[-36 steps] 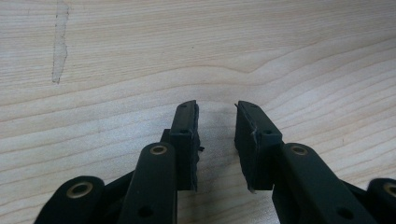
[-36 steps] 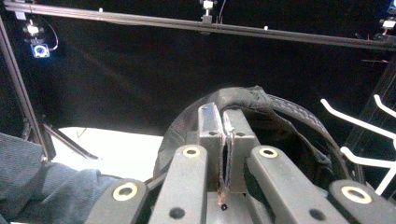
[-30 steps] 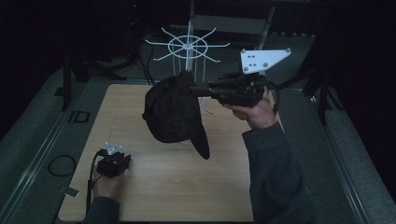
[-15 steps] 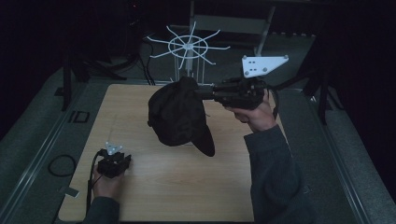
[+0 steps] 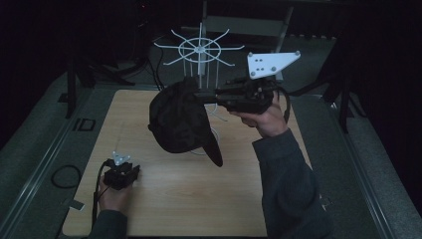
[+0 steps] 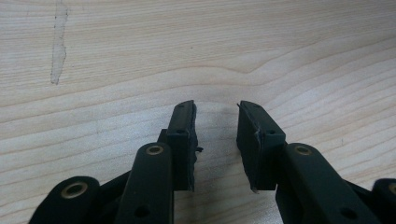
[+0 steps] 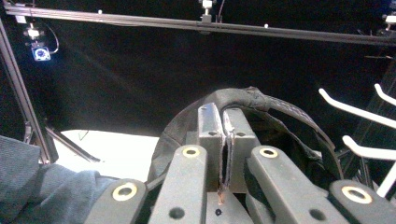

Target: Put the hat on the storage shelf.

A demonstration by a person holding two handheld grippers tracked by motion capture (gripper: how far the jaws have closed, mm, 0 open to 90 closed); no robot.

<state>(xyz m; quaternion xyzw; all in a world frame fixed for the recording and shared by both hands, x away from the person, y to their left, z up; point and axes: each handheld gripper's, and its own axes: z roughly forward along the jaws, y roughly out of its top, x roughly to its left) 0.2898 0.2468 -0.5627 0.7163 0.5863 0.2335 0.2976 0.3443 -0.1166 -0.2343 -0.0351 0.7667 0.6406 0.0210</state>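
Dark surroundings close in on a pale wood-grain tabletop (image 5: 199, 199), ringed by a metal frame and grey floor, with black curtain and a rail seen in the right gripper view. Behind the far edge of the tabletop stands a white wire rack (image 5: 199, 50) with hooked spokes. A black cap (image 5: 181, 122) hangs in the air above the tabletop, just in front of that rack, brim drooping downward. The right claw (image 5: 204, 94) is clamped on the cap's rim, jaws pressed together on the fabric band (image 7: 252, 98). The left claw (image 6: 215, 140) rests low on the tabletop, jaws slightly apart with nothing between them. The risk: gripped by a thin edge, the cap may swing and miss a hook, or slip free if it snags on a spoke.
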